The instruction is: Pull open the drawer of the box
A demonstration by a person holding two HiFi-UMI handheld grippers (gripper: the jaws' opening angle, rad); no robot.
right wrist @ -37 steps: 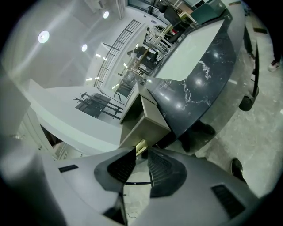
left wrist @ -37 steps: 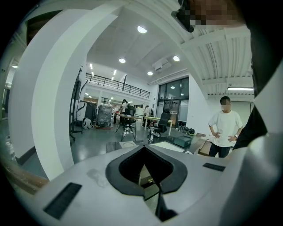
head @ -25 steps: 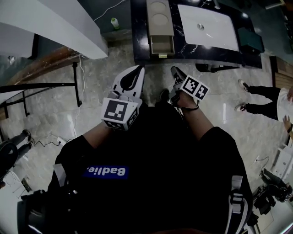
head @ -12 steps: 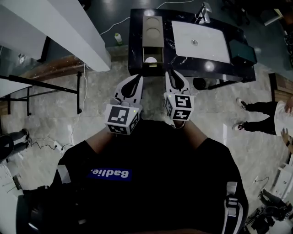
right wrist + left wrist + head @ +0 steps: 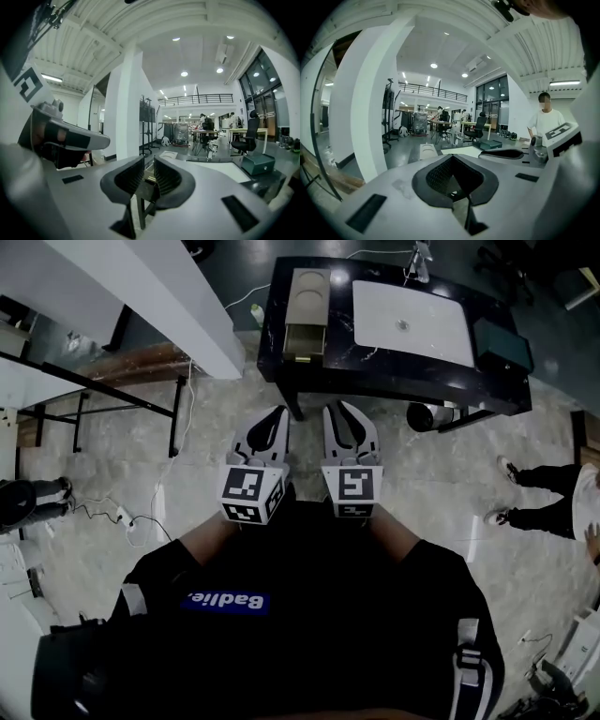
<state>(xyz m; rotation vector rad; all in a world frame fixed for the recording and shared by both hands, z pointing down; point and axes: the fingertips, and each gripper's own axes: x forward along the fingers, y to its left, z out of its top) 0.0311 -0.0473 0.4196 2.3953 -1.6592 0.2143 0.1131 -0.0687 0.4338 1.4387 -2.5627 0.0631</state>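
A beige box (image 5: pixel 309 292) stands at the left end of a black table (image 5: pixel 394 381); its drawer (image 5: pixel 302 341) is pulled out toward me. Both grippers hang side by side over the floor, short of the table's front edge. My left gripper (image 5: pixel 277 412) has its fingertips touching and holds nothing. My right gripper (image 5: pixel 339 409) shows a narrow gap between its pads and is also empty. In the right gripper view the drawer (image 5: pixel 150 172) shows through that gap (image 5: pixel 149 164). The left gripper view (image 5: pixel 452 158) shows the box (image 5: pixel 427 151) far ahead.
A white mat (image 5: pixel 412 322) and a dark case (image 5: pixel 502 341) lie on the table. A white counter (image 5: pixel 141 296) on a black frame (image 5: pixel 94 409) stands at the left. A bottle (image 5: pixel 256 311) and cables (image 5: pixel 122 517) lie on the floor. A person (image 5: pixel 553 502) stands at right.
Both grippers have drawn back from the table edge and now sit level, side by side. The right gripper, close to the drawer half a second ago, is farther from it.
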